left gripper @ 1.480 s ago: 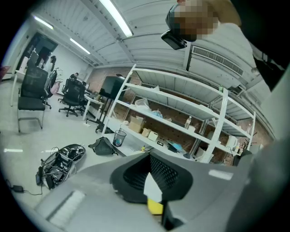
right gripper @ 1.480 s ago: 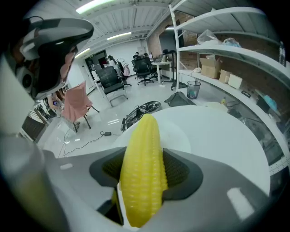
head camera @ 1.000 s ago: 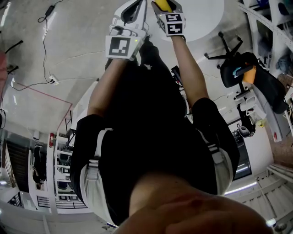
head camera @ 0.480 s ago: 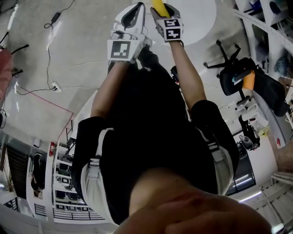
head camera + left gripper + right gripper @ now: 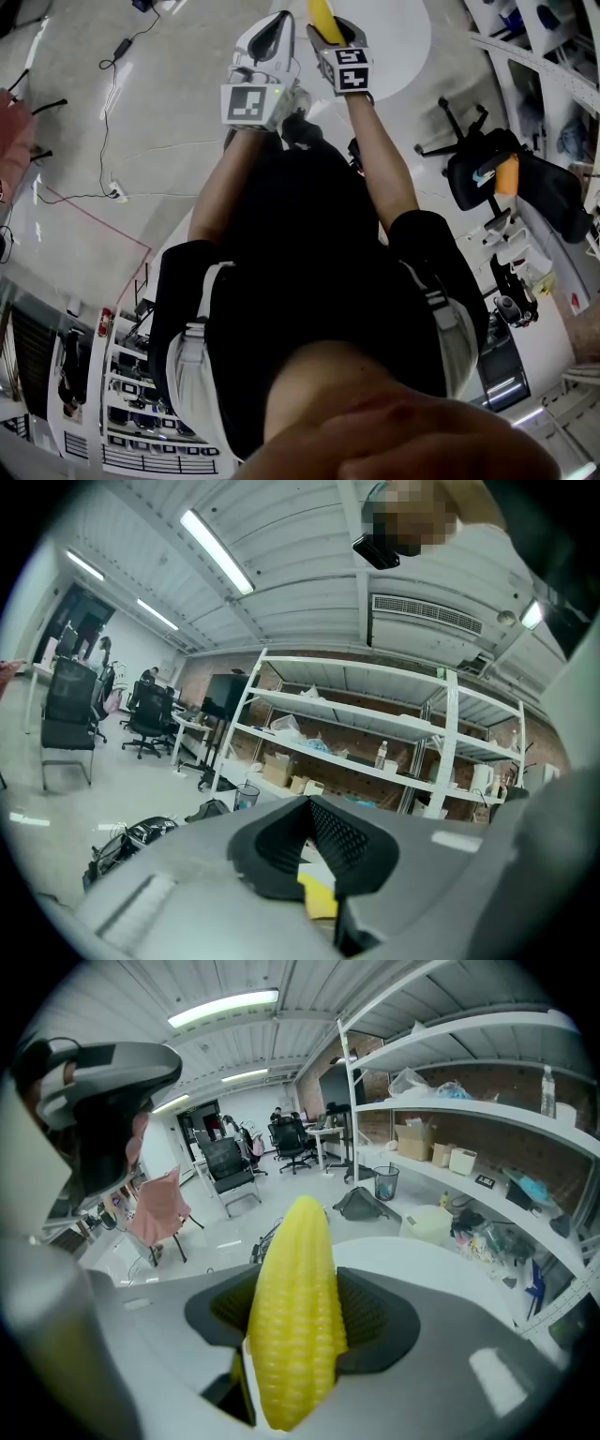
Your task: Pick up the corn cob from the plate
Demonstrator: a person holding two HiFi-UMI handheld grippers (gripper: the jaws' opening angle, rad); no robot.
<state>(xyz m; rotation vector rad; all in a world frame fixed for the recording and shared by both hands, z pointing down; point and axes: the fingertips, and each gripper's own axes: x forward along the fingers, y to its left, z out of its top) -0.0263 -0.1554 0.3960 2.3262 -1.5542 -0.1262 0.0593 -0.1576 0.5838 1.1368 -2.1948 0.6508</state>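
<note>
Corn cob [image 5: 291, 1269] is clamped in the right tool [image 5: 300, 1330]. Its long axis runs along the line of the jaws and its tapered tip points away from the camera, out past the jaw ends. The two black pads press on its flanks at mid-length. It is held in the air, above a round white surface [image 5: 431, 1260].

The right gripper view shows neat rows of bright yellow kernels, glossy and unmarked. In the head view the cob [image 5: 322, 17] is only a plain yellow stub that juts from the right tool [image 5: 328, 30] towards the top edge, which cuts it off. That view alone shows the left tool [image 5: 279, 17] just beside the right one.

The left gripper view shows no cob. There the left tool [image 5: 309, 841] is clenched, its pad tips meeting on nothing.
</note>
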